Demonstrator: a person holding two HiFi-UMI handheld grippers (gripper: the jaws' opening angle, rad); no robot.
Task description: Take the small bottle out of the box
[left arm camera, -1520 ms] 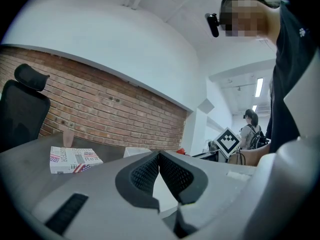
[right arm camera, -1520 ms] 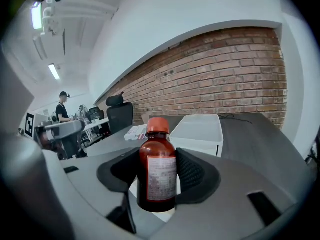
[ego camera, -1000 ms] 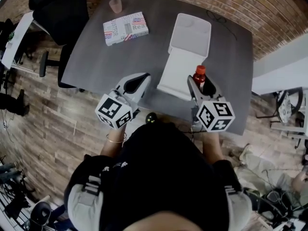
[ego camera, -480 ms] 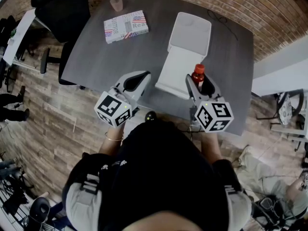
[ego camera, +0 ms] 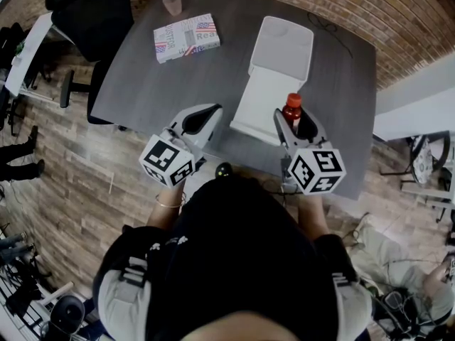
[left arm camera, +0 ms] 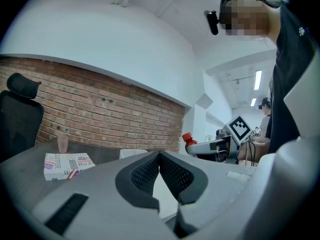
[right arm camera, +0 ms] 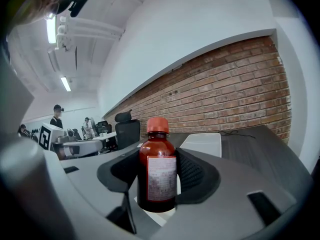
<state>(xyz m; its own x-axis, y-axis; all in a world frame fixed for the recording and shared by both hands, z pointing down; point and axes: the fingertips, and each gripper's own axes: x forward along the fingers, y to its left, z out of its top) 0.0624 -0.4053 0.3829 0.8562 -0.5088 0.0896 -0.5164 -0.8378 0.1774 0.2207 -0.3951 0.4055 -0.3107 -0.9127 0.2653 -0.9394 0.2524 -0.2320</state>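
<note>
A small dark-red bottle (right arm camera: 157,176) with an orange-red cap (ego camera: 292,107) and a white label stands upright between the pads of my right gripper (ego camera: 295,121), which is shut on it, held above the near right part of the table. The white box (ego camera: 274,77) lies open on the grey table (ego camera: 142,84), its lid toward the far side, just left of and beyond the bottle. My left gripper (ego camera: 201,118) hovers over the table's near edge, left of the box, its jaws (left arm camera: 159,160) shut with nothing between them. In the left gripper view the bottle (left arm camera: 187,139) shows at right.
A flat printed package (ego camera: 186,39) and a pinkish cup (ego camera: 171,5) sit at the far left of the table. A black office chair (ego camera: 89,16) stands at the left. A thin cable (ego camera: 328,28) lies at the far right. A brick wall runs behind.
The right gripper with the bottle has risen very slightly away from the box's near edge. The left gripper has hardly moved.
</note>
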